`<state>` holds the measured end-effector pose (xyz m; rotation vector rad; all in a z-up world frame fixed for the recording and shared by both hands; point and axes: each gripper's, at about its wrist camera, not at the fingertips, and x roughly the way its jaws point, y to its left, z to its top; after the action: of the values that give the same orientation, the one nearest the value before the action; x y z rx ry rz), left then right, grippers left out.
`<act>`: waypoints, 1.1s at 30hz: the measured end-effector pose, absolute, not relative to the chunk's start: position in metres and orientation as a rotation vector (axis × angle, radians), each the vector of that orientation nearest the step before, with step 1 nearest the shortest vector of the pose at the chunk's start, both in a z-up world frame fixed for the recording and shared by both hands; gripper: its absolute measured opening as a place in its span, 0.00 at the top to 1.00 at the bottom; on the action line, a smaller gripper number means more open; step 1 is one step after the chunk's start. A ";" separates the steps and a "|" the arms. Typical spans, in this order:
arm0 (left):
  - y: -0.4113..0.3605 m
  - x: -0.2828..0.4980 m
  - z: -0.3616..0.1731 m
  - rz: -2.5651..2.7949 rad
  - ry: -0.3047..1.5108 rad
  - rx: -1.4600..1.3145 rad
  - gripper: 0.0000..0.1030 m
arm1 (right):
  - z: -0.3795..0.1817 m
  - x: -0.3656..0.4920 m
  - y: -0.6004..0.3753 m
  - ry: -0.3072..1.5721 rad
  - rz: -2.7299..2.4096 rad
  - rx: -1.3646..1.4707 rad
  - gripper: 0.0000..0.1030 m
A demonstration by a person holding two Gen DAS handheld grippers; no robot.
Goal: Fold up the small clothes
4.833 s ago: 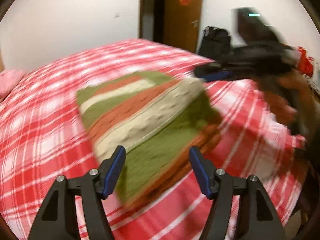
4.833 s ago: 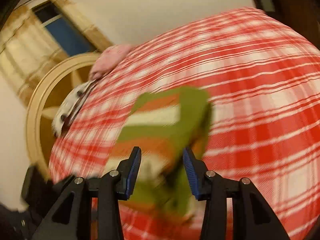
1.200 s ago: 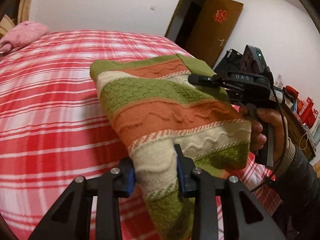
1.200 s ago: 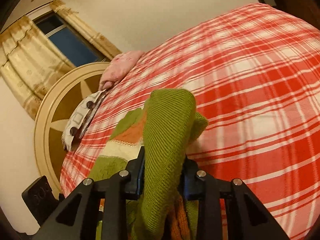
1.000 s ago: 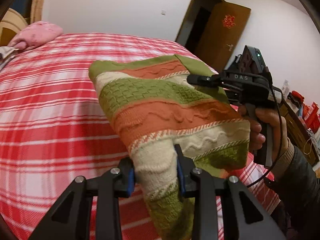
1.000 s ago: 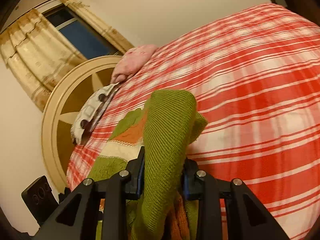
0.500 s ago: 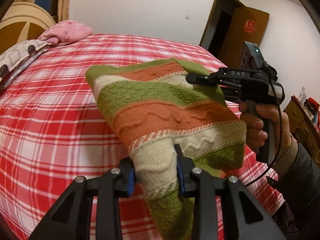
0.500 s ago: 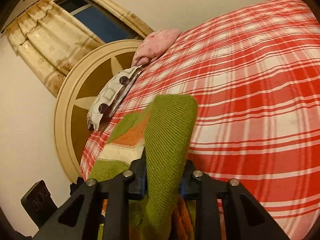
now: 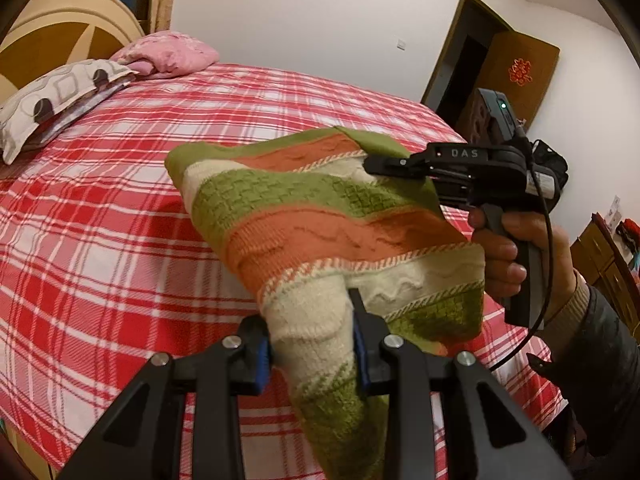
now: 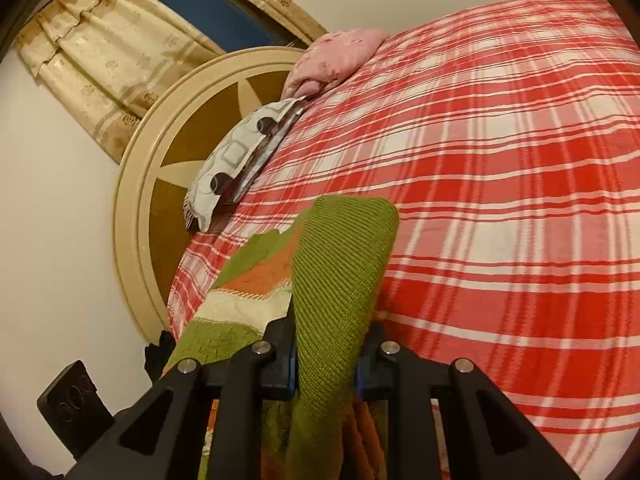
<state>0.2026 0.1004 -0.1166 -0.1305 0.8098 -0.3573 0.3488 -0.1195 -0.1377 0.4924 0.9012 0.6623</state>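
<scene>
Spanning open bed (image 9: 100,240): gripper-held sweater (image 9: 320,216)

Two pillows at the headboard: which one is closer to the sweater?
The grey patterned pillow with squares and dark dots. It lies nearer the striped sweater than the pink pillow, which sits beyond it, further along the headboard.

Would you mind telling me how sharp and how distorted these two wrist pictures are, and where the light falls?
Left wrist view: sharp on the striped knitted garment held in the left tool; fisheye bends the door frame, corners are dark, and a shadow lies on the plaid bedspread under the knit. Right wrist view: warm indoor light, dark window, bedspread stripes bowed and slightly soft at the right.
</scene>
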 end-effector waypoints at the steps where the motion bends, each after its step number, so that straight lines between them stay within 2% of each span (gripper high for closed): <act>1: 0.103 0.202 -0.117 -0.352 0.810 -0.133 0.68 | -0.137 0.349 -0.115 0.903 0.668 0.489 0.80; 23: 0.162 0.195 -0.121 -0.276 0.786 -0.193 0.68 | -0.138 0.369 -0.027 0.954 0.753 0.423 0.81; 33: 0.185 0.190 -0.140 -0.245 0.818 -0.226 0.68 | -0.154 0.376 0.009 1.013 0.775 0.381 0.81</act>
<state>0.1896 0.1847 -0.1396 -0.2257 0.8176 -0.2448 0.3763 0.0087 -0.1543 0.3814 1.0131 0.7754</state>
